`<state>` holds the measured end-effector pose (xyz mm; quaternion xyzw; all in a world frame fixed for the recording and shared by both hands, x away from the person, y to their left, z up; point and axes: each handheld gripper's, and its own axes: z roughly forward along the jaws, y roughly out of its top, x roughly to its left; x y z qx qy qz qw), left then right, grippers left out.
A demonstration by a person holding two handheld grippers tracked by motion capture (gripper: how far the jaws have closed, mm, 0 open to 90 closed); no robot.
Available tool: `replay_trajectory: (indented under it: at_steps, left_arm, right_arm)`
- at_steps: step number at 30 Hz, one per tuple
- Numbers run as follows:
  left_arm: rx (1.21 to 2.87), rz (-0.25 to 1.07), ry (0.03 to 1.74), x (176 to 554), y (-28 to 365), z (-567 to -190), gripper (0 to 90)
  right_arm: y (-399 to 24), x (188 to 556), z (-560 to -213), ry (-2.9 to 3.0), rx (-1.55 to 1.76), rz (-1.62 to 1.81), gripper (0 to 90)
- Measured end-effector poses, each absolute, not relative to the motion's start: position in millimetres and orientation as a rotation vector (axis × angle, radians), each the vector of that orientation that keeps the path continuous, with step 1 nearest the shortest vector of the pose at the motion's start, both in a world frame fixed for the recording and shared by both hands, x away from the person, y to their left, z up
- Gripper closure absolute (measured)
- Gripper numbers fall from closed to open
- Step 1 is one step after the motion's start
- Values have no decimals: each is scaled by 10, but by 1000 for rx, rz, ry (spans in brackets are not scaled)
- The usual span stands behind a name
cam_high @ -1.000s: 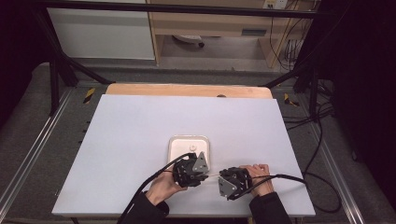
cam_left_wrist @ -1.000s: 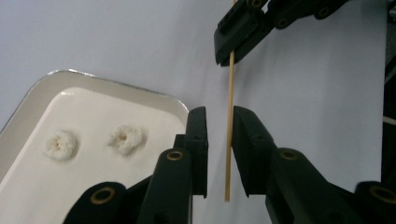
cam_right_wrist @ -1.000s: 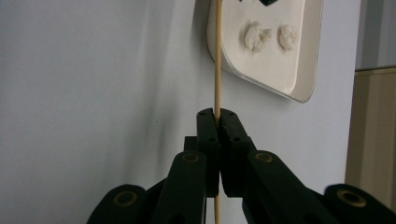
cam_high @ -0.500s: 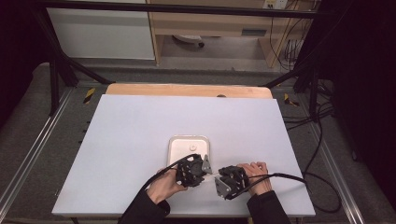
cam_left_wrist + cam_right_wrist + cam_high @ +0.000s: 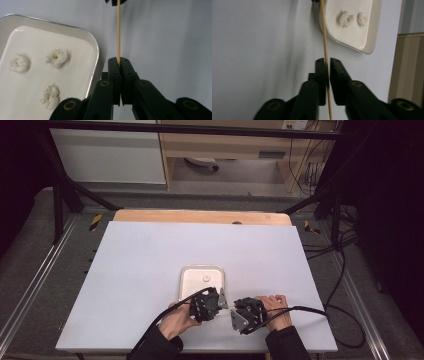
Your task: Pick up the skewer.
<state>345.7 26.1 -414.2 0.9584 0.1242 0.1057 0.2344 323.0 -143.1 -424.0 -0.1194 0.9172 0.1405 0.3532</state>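
The white bench (image 5: 150,270) carries a shallow white tray (image 5: 187,285) near the person's edge. Three small white puffy pieces lie apart on the tray floor (image 5: 57,58), two near the far end and one nearer the left gripper. Just in front of the tray, the two grippers face each other with a thin wooden skewer (image 5: 118,32) between them. The skewer runs along the tray's near edge, beside the rim and above the bench, its long axis going straight from one gripper to the other. The left gripper (image 5: 119,62) has its jaws pressed together on one end of the skewer. The right gripper (image 5: 327,63) has just been opening; a narrow gap shows between its jaws, with the skewer passing through that gap.
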Motion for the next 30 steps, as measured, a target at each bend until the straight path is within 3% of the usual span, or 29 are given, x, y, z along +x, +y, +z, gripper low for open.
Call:
replay_trajectory:
  at_steps: [1,8,14,21,30]
  left_arm:
    - [2682,285,287,3479,295,-4107,880]
    - [2646,286,356,3483,483,-4118,880]
    - [2575,282,431,3451,685,-4134,880]
    - [2420,287,574,3377,958,-4137,880]
    - [2209,334,740,3253,1228,-4199,879]
  right_arm:
    - [-1439,3246,-4229,2376,-279,393,710]
    - [-1609,3334,-4133,2435,59,653,449]
    - [-1768,3404,-4106,2437,363,850,292]
    - [-1943,3456,-4174,2448,705,1026,192]
    - [-2005,3469,-4221,2426,864,1126,91]
